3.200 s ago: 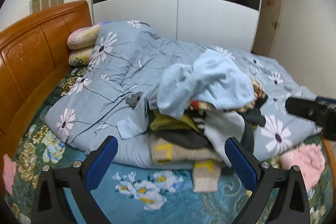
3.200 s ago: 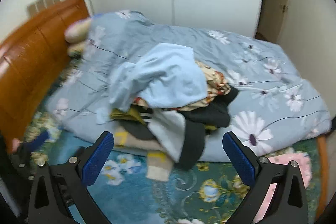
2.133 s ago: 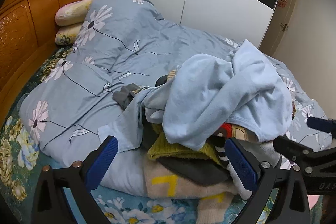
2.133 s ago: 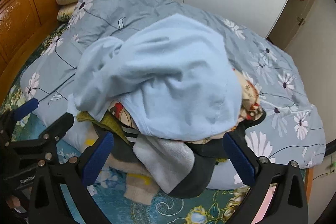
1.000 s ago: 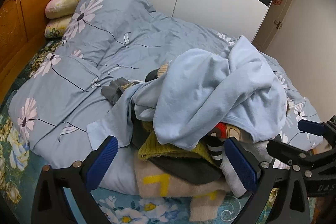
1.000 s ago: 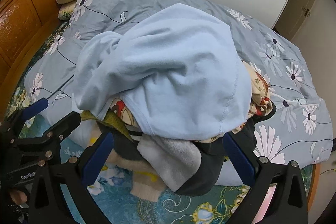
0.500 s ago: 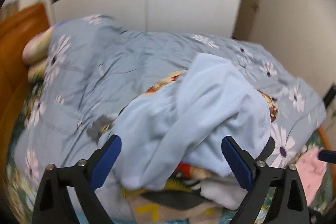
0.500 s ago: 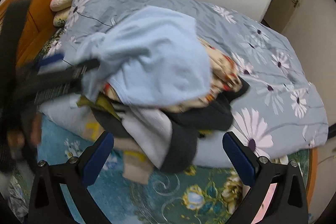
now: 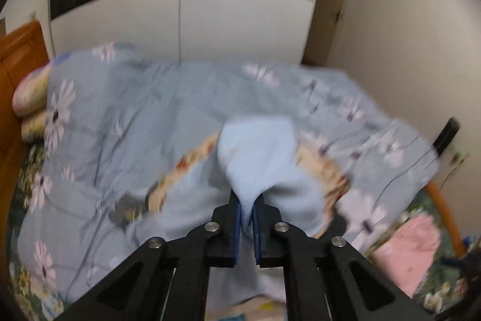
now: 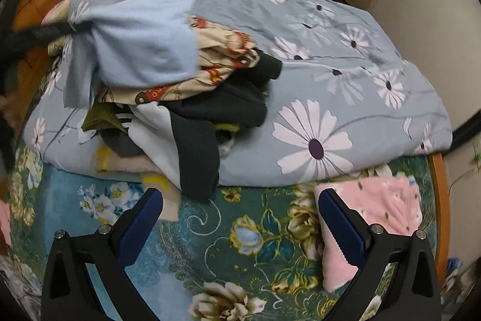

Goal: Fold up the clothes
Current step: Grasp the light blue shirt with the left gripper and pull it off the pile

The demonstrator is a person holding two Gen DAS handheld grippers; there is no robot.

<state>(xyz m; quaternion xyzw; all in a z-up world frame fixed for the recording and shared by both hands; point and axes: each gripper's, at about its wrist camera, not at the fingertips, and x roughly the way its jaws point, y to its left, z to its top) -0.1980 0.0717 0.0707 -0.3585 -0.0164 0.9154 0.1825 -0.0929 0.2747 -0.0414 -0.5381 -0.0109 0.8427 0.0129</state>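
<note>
Left gripper jaws clamped on light-blue garment, atop clothes pile on the bed. Right gripper jaws wide, empty. Best: lift clear, catch a second edge, spread flat.

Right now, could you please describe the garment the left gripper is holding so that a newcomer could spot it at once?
On the bed, a heap of clothes lies on the grey-blue daisy-print duvet. The pale blue fleece garment sits at its very top, pinched by the left gripper. It is the only plain light blue piece, above a cream patterned one and dark ones.
</note>
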